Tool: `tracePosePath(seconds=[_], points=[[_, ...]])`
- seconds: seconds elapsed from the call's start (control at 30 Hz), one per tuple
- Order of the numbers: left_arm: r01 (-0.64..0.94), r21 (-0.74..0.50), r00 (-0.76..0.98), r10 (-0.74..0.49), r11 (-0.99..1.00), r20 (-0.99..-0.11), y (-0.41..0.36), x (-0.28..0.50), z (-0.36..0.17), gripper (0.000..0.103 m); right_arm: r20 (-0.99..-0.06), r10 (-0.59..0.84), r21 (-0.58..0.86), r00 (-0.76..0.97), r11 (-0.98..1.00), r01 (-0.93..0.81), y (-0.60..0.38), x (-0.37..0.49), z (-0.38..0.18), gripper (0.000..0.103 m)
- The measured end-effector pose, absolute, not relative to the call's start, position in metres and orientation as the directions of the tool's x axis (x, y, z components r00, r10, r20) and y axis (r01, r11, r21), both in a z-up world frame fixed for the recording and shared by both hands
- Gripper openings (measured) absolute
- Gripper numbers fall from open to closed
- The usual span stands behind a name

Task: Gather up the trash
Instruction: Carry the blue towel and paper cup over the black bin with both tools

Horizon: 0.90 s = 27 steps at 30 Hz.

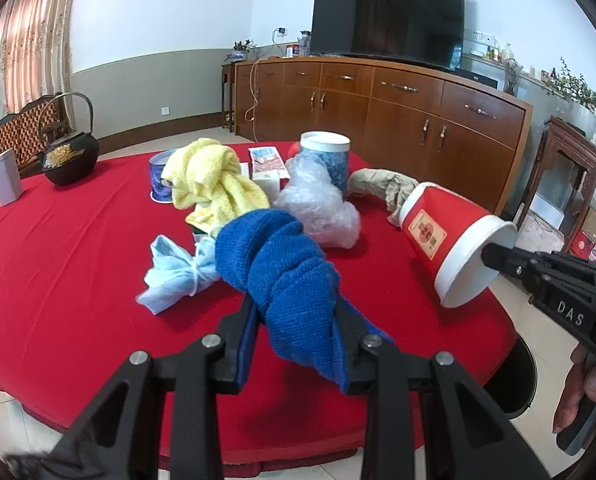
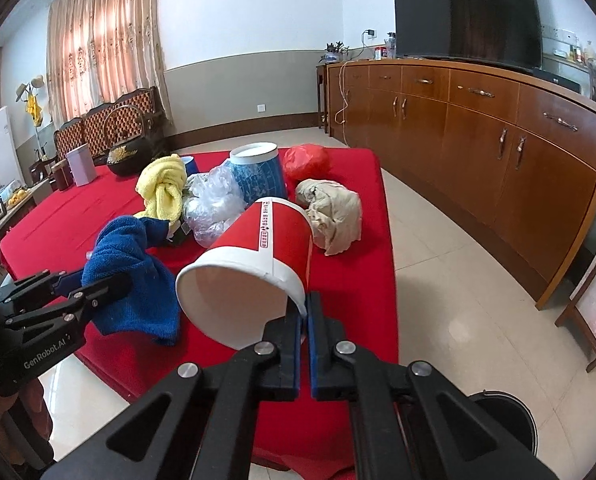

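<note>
Black jaws fill the foreground of both wrist views, each clamped on a piece of the clutter. Beneath them the red tablecloth (image 1: 58,240) spreads over the whole table, with the pile of cloths, cups and bags heaped near its middle. On the floor by the table's near corner, a round dark bin (image 2: 501,420) shows only its rim, the likely place for the trash.

Of the things gripped, the blue towel (image 1: 282,276) is the larger: the left gripper (image 1: 294,320) has its fingers narrowed onto the twisted bundle, pads pressing both sides. The red paper cup (image 2: 254,268) lies tipped, mouth toward the right-wrist camera, and the right gripper (image 2: 303,312) pinches its white rim with the fingers nearly together. Just behind sit the crumpled clear plastic bag (image 1: 317,208), the yellow towel (image 1: 214,184), a beige wad (image 2: 333,212) and a small pale blue knotted cloth (image 1: 174,276).

The step in hand looks like the pickup, both grasps just made. Next, judging from the layout, the cup needs lifting clear and carrying over the bin; the thin rim could buckle or slip if swung fast.
</note>
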<state>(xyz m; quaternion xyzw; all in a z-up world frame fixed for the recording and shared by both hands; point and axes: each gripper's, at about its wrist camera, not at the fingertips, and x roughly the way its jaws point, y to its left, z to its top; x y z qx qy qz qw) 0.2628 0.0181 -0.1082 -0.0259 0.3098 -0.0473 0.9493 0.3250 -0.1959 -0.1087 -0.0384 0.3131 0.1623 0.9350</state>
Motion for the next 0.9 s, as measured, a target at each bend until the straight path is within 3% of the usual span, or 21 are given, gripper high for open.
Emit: tracePosePath(seconds=[0.9], points=[[0.271,-0.004,0.832,-0.236,0.962,-0.502,-0.068,0.233,-0.066,0.033,-0.58,0.059,0.016,0.813,0.998,-0.061,-0.336,0.242,-0.083,0.003]])
